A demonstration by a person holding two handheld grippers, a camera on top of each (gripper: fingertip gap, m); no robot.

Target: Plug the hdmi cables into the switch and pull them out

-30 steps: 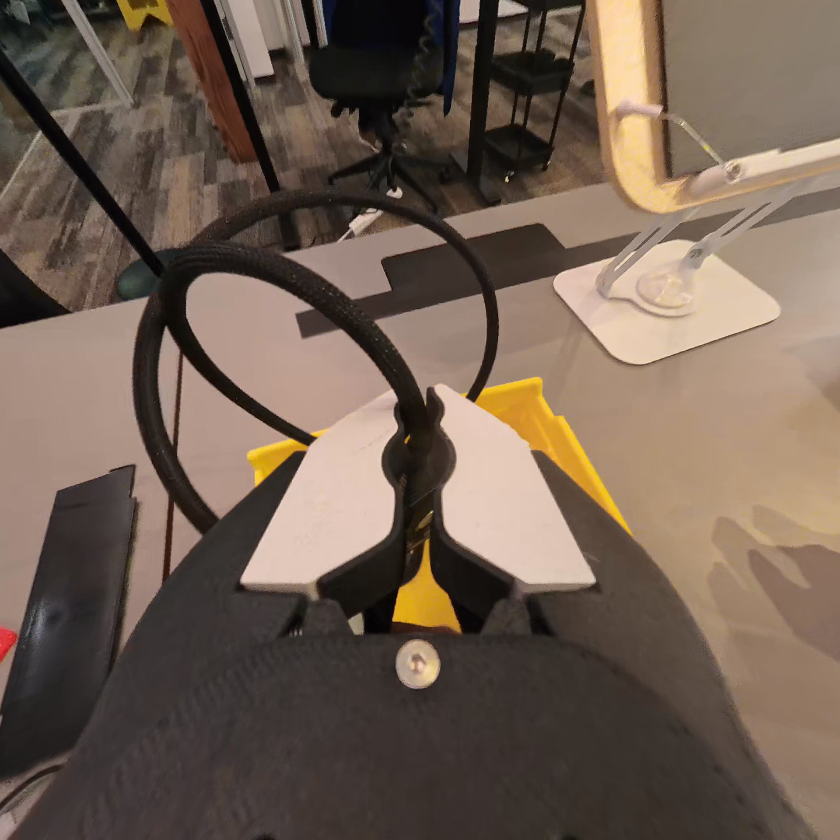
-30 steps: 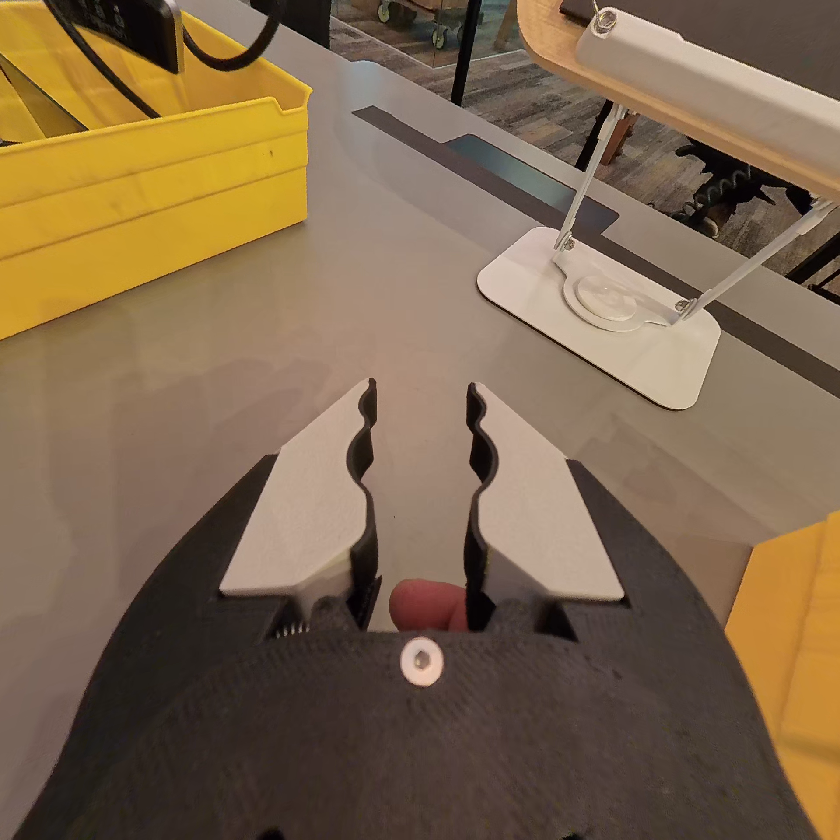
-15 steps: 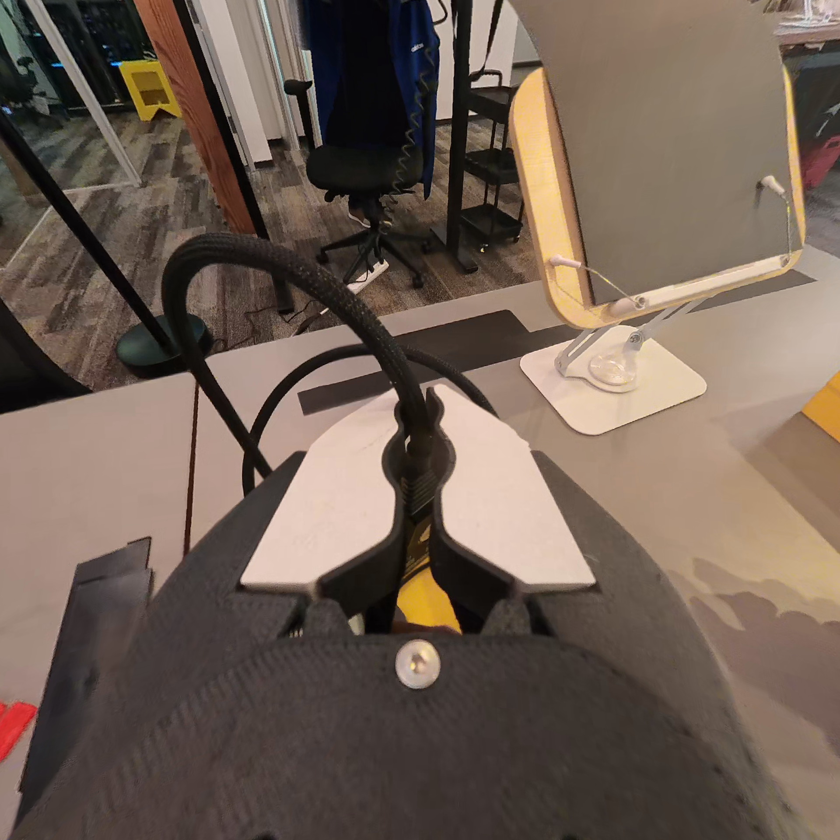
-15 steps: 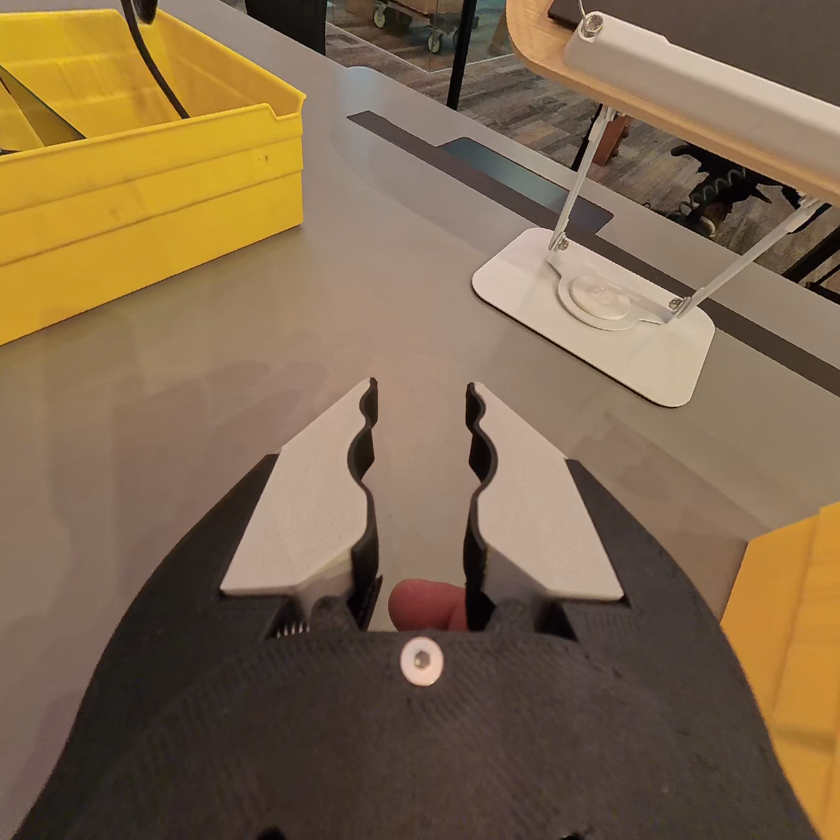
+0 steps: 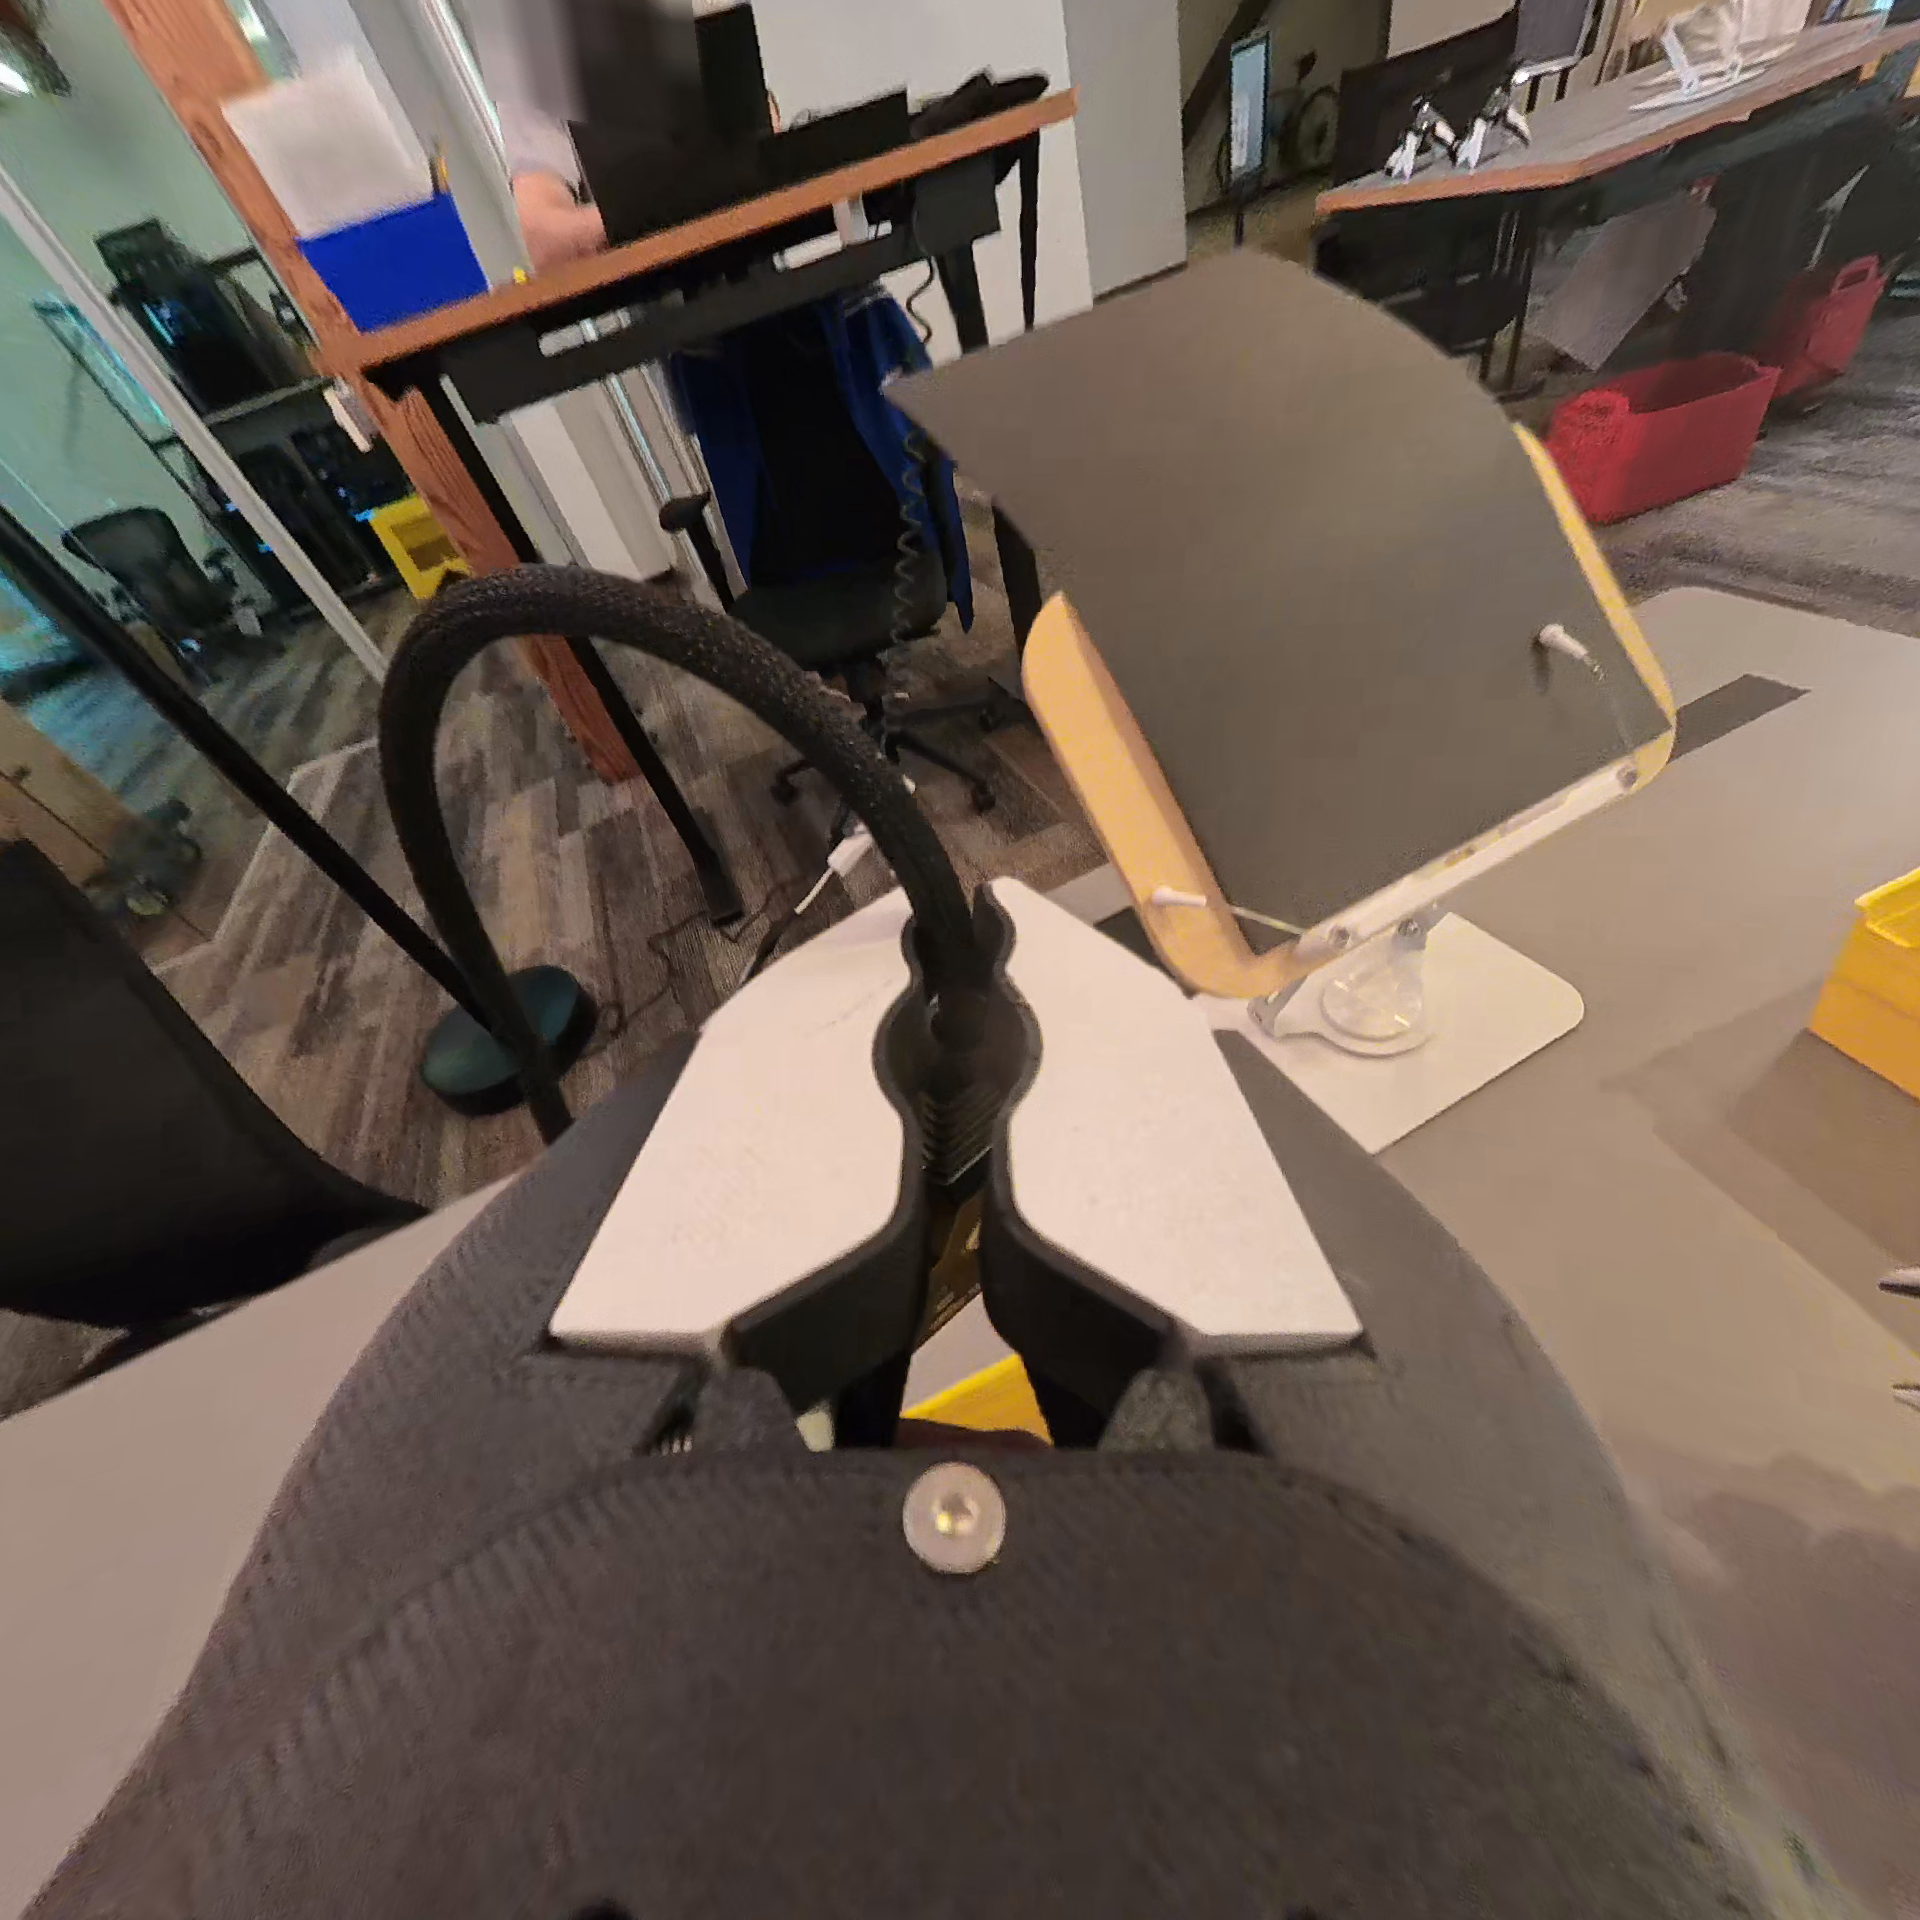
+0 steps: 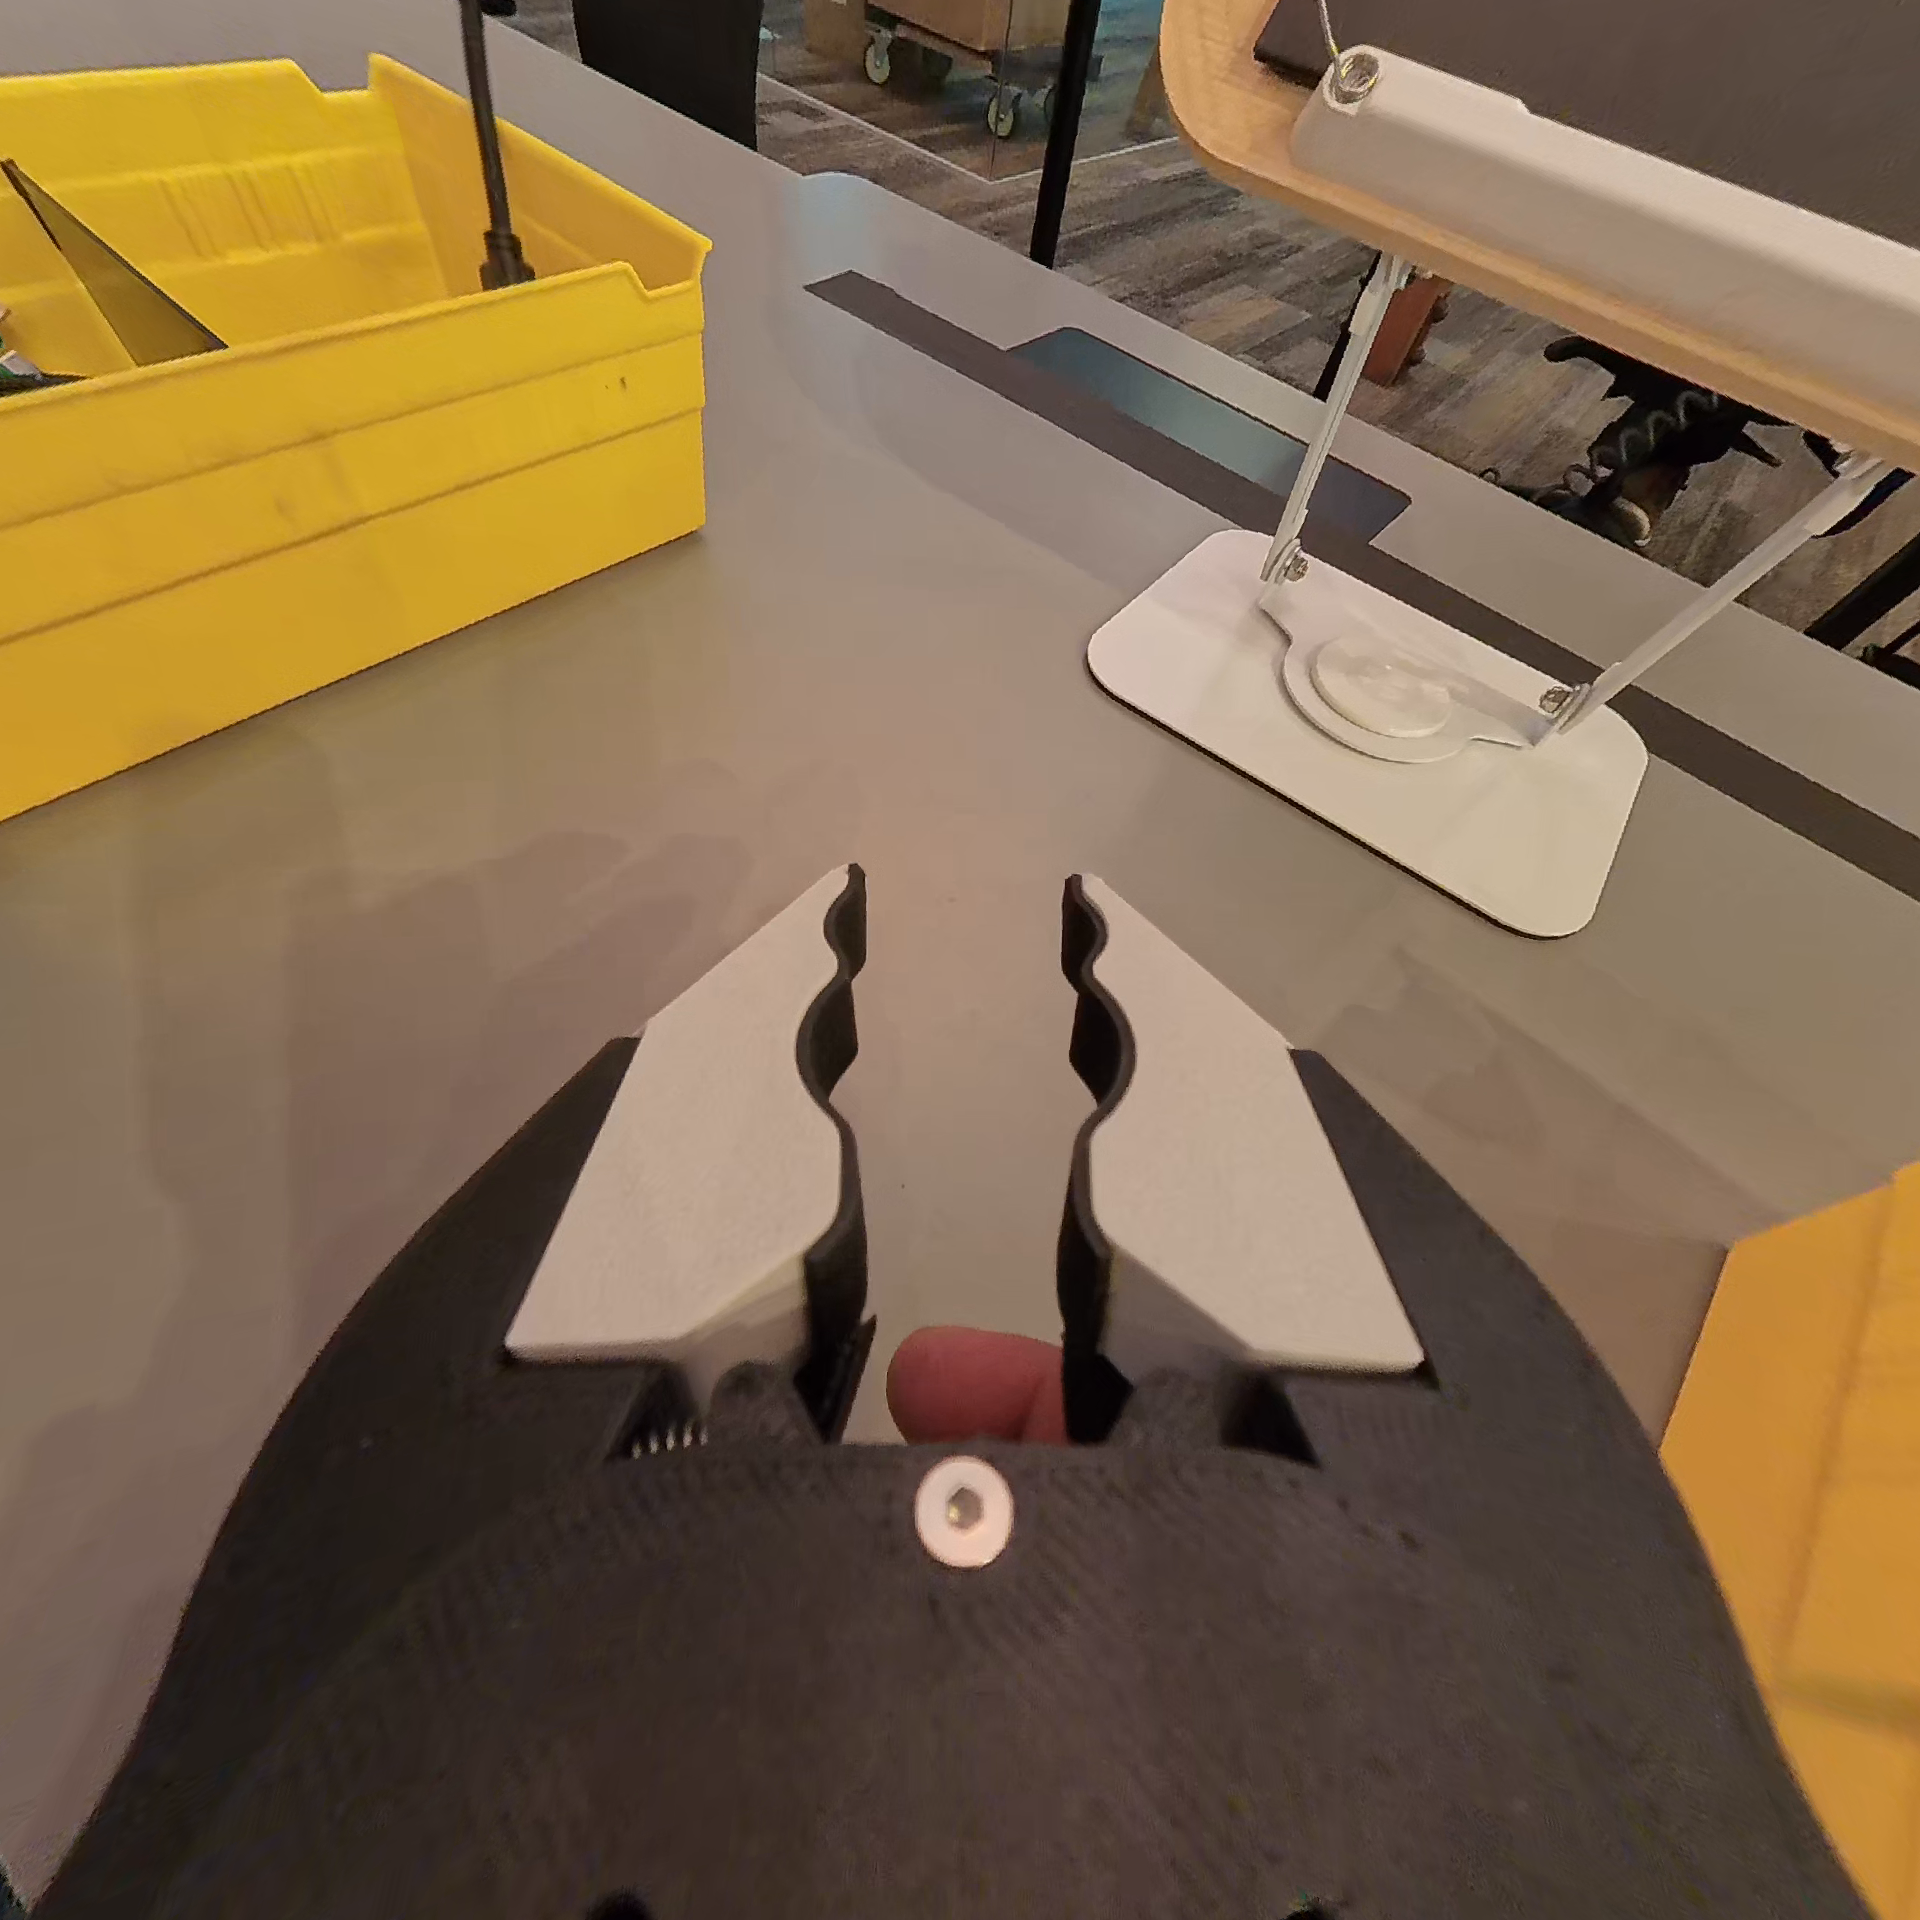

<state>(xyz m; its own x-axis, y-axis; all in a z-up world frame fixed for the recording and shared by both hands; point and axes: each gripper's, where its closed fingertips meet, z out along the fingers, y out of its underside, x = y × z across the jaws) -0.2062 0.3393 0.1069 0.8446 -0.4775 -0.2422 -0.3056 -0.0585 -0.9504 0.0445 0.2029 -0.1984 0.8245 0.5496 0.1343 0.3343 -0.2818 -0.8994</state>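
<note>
Braided sleeve and ribbed strain relief sit pinched between the pressed-together fingers of the left gripper [image 5: 961, 935], which holds the HDMI cable [image 5: 623, 665] by its plug end, lifted above the grey table [image 5: 1558, 1299]. The cable looks stiff and springy, arching high; the rigid plug body seems the surest hold. The right gripper [image 6: 961, 904] hangs spread and empty. The plug tip is hidden; no switch shows. A second cable end stands in the yellow bin [image 6: 343, 499].

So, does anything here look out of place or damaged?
Nothing looks damaged or spilled. The left gripper is shut on the black braided cable, which arches up in a loop, so the bend near the fingers is fairly tight. The right gripper is open and empty above the grey table.
</note>
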